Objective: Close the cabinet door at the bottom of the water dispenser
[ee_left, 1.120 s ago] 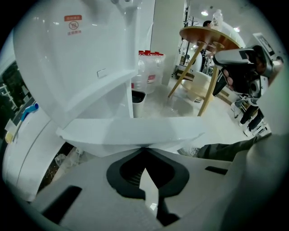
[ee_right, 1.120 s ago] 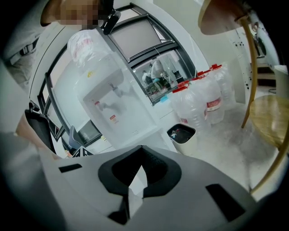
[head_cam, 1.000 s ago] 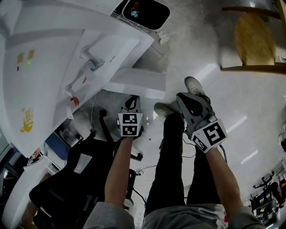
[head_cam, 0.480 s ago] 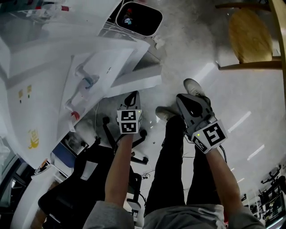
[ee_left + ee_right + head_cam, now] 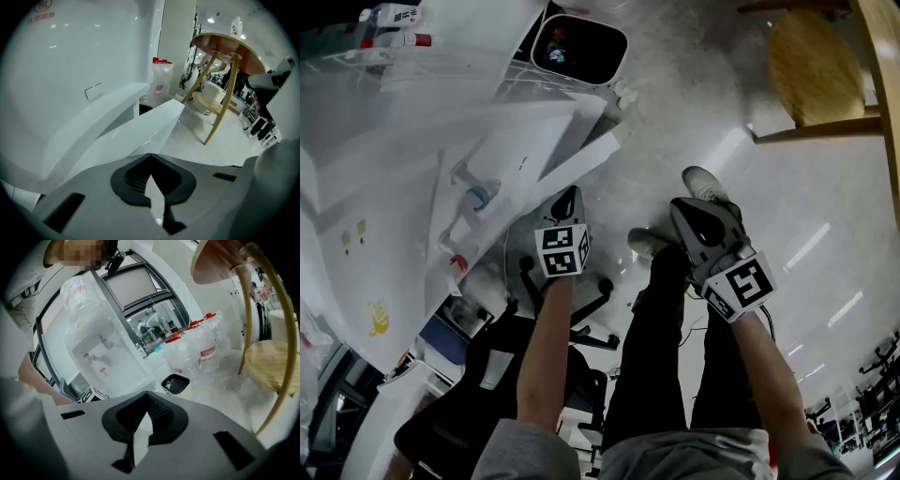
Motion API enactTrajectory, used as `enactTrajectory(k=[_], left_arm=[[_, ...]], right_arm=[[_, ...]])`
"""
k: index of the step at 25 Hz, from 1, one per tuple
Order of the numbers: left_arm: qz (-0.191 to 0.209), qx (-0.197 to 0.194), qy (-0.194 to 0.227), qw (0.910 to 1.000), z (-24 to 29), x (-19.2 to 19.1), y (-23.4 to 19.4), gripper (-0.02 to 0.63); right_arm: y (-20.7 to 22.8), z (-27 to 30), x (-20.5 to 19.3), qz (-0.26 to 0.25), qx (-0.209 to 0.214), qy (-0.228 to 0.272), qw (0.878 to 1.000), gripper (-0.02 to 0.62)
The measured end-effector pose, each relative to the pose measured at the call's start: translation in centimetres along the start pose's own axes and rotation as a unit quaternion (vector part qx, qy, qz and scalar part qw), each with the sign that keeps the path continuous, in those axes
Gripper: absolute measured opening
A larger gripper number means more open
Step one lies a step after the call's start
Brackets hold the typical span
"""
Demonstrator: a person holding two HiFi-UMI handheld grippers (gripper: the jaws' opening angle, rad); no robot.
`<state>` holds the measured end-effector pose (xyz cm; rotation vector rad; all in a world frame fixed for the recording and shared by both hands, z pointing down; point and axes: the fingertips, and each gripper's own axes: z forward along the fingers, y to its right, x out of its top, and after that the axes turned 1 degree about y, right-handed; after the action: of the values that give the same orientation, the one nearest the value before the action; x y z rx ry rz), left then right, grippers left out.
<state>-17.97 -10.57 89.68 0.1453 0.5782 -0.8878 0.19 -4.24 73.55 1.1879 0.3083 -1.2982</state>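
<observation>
Your left gripper (image 5: 568, 202) is low in front of the water dispenser (image 5: 403, 187), its fingers pressed together with nothing between them. In the left gripper view the closed tips (image 5: 150, 157) point at the cabinet door (image 5: 140, 133), which stands ajar at the bottom of the white dispenser, its free edge swung out toward you and a dark gap showing behind it. From the head view the door (image 5: 581, 161) lies just beyond the left gripper's tip; whether the two touch, you cannot tell. Your right gripper (image 5: 686, 212) is off to the side above your shoes, well apart from the door, and its fingers are also pressed together on nothing. Its own view looks across to the dispenser, a black waste bin (image 5: 174, 383) and a cluster of large water bottles (image 5: 199, 348). A wooden stool (image 5: 814, 67) stands on the floor to your right.
</observation>
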Motion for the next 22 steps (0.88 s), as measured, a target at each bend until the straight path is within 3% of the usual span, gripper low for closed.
enactTrajectory(k=[22], left_arm=[[-0.036,0.022,0.037,0.9984,1.3,3.0,-3.4,0.006]], right_arm=[[-0.2,0.9,-0.1,0.005,-0.020,0.010,1.000,0.009]])
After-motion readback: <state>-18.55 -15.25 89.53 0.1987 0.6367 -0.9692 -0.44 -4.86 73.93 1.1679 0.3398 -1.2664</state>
